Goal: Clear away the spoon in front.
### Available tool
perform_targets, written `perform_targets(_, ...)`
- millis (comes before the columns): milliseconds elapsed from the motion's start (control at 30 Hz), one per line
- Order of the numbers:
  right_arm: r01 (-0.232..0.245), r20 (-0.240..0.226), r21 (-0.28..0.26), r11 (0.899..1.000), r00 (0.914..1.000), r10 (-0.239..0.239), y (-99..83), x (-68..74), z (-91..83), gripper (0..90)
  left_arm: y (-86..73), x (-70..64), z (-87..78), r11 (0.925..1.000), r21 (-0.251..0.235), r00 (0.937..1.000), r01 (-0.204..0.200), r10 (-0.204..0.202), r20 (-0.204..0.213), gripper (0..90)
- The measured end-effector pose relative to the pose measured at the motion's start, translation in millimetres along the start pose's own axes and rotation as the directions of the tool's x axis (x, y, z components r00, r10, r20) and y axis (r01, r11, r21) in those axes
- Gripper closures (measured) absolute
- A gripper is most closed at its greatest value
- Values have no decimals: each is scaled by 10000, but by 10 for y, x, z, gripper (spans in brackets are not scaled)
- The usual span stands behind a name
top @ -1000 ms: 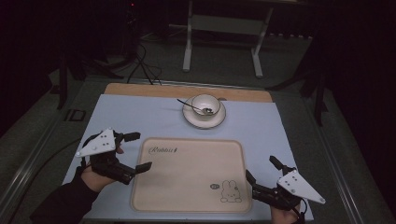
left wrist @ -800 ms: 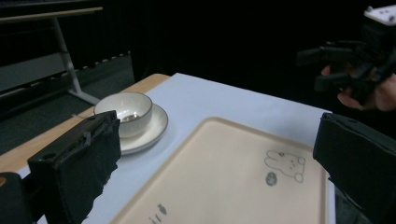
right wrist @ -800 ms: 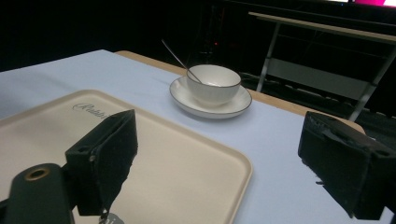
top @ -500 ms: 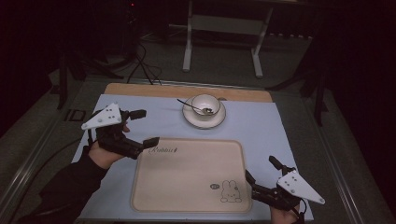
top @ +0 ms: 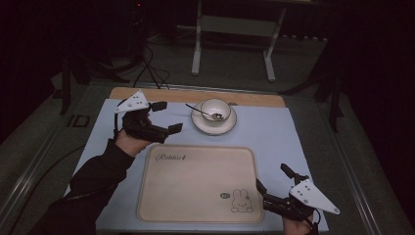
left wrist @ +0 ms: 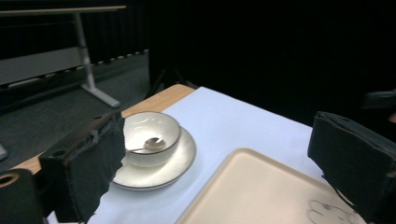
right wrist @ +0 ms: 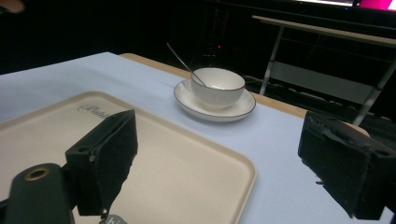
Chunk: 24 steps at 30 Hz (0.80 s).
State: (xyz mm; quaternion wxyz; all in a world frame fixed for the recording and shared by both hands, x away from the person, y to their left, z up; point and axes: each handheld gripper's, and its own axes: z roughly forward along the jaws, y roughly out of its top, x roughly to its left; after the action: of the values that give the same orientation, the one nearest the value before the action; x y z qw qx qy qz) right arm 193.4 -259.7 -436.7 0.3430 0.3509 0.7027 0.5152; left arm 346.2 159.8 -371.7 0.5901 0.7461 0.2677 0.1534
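Since the earlier frames the left gripper (top: pixel 164 117) has moved up and forward, away from the left edge of the tray (top: pixel 195 215), and now it hovers just left of the saucer (top: pixel 197 125), beyond the tray's far left corner. Its jaws are wide apart and hold nothing. The right gripper (top: pixel 274 183) stays at the tray's near right corner, also wide open and empty.

Beyond the tray's far edge, the white bowl (top: pixel 215 109) stands on the saucer. A spoon (top: pixel 201 111) lies in the bowl, and its handle points up and to the far left, away from the tray. The tray lies flat on the pale blue cloth (top: pixel 293 142) with its long axis left to right. Script writing near its far left corner seems to read "Rabbit" (top: pixel 171 157), not fully clear. A small rabbit drawing (top: pixel 240 200) is near its near right corner.
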Motion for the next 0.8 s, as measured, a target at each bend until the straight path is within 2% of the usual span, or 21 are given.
perform_targets(67,-17,-23,-1,10000,10000,17,-1,1,1,119,-18,26,46,9999,40,9999,95,-95,-44,58)
perform_targets(133,-39,-99,26,10000,9999,39,-6,3,5,119,-107,126,213,9990,117,9986,439,-435,-307,75)
perform_targets(167,-39,-99,26,10000,9999,39,-6,3,5,119,-107,126,213,9990,117,9986,439,-435,-307,86)
perform_targets(200,-36,-132,22,10000,9999,37,-6,5,5,119,-160,187,295,9977,158,9971,666,-660,-390,98)
perform_targets(233,-36,-132,22,10000,9999,37,-6,5,5,119,-160,187,295,9977,158,9971,666,-660,-390,112)
perform_targets(267,-27,-157,41,10000,9999,27,-7,5,8,119,-196,232,355,9965,204,9949,806,-792,-620,116)
perform_targets(333,-20,-175,58,10000,9998,21,-8,5,10,119,-217,261,389,9954,204,9934,939,-923,-674,126)
perform_targets(433,-12,-216,94,10000,9998,14,-10,9,13,119,-275,339,487,9915,189,9867,1286,-1260,-1023,161)
perform_targets(567,-6,-263,136,9999,9997,10,-13,13,18,119,-371,432,618,9832,222,9726,1814,-1760,-1521,199)
perform_targets(700,-12,-295,132,9999,9996,16,-12,15,17,119,-496,501,735,9754,210,9573,2194,-2111,-1975,229)
perform_targets(767,-25,-313,134,9999,9995,29,-11,17,14,119,-550,523,791,9728,259,9527,2301,-2197,-2098,257)
perform_targets(800,-31,-316,132,9999,9995,35,-11,16,14,119,-571,532,817,9710,244,9485,2379,-2268,-2211,264)
